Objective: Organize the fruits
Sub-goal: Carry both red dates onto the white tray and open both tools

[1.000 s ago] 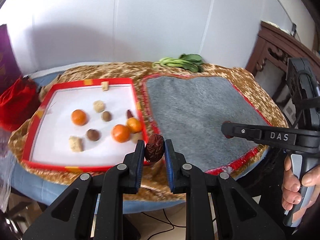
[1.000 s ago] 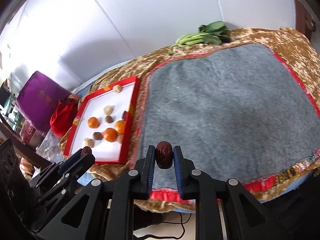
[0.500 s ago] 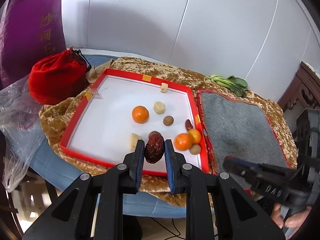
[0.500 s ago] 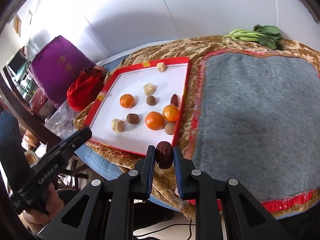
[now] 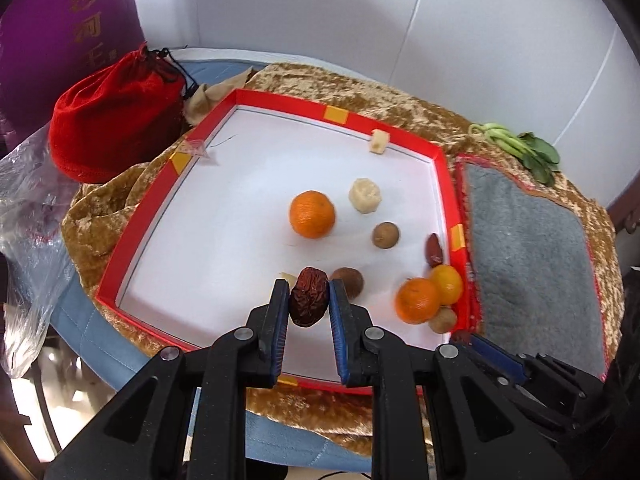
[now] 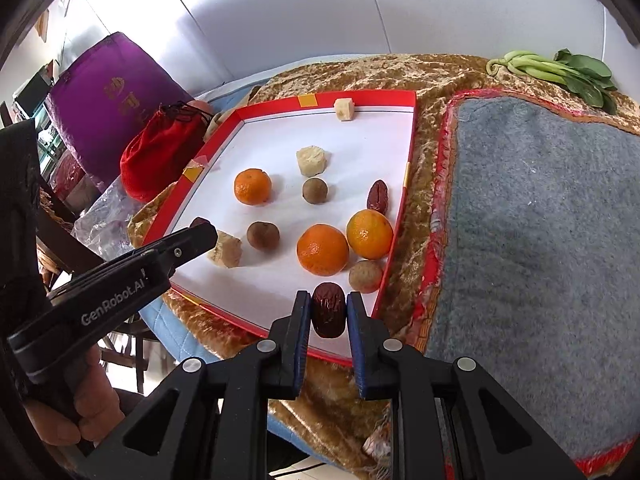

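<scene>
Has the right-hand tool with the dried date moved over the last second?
Yes. The right tool, shut on its date, has swung left from over the grey mat to the red tray's near corner.

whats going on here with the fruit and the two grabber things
A person holds two grippers, each shut on a dried red date. The left gripper holds its date over the red tray; the right gripper holds its date above the tray's near edge. Tangerines, brown round fruits, pale chunks and another date lie in the tray.
</scene>
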A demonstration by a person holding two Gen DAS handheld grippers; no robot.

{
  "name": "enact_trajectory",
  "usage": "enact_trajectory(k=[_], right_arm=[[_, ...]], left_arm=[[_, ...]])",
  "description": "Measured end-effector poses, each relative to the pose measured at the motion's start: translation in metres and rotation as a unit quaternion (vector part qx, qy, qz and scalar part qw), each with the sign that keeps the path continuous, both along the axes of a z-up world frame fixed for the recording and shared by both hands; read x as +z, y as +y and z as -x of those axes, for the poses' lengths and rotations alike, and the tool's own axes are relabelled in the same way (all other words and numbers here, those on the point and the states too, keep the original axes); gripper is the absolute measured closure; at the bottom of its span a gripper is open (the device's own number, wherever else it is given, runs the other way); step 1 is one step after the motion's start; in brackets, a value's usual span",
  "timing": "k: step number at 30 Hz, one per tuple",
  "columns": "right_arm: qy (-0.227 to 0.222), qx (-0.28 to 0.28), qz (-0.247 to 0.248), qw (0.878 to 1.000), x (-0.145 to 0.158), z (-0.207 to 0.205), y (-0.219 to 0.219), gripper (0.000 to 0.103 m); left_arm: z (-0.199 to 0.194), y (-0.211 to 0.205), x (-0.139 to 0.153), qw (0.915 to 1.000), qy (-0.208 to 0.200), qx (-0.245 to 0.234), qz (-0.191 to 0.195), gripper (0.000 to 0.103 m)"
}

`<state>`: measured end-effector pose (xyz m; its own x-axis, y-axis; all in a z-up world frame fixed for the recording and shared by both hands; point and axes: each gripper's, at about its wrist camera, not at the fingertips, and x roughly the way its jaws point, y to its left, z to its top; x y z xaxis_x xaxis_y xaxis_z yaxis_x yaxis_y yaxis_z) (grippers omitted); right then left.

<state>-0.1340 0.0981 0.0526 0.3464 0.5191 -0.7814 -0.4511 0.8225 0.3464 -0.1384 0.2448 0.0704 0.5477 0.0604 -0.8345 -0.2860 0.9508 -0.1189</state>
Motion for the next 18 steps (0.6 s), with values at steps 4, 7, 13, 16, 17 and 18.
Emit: enact_trajectory(k=[4,7,13,16,17,18], right_arm=[[0.0,0.009,0.001,1.0,-0.003,-0.004,0.005,0.085],[-0.005,0.017,0.004,1.0,-0.003,-0.004,0.011,0.085],[-0.015,0.039,0.021,0.999,-0.006,-0.004,0.035,0.085],[-0.015,0.044,0.029,0.998,-0.01,-0.006,0.047,0.085],[-0.017,0.043,0.034,0.998,-0.011,-0.007,0.051,0.085],[-0.02,0.043,0.039,0.998,-0.012,-0.007,0.054,0.085]], left_arm=[[-0.004,0.002,-0.001,0.9998,0.004,0.008,-0.016,0.085],[-0.006,0.002,-0.002,0.9996,0.008,0.013,-0.026,0.085],[-0.007,0.017,-0.005,0.9985,0.017,0.04,-0.033,0.085],[-0.01,0.021,-0.006,0.9971,0.016,0.051,-0.054,0.085],[-0.011,0.023,-0.008,0.9962,0.018,0.059,-0.062,0.085],[-0.012,0.025,-0.009,0.996,0.018,0.063,-0.06,0.085]])
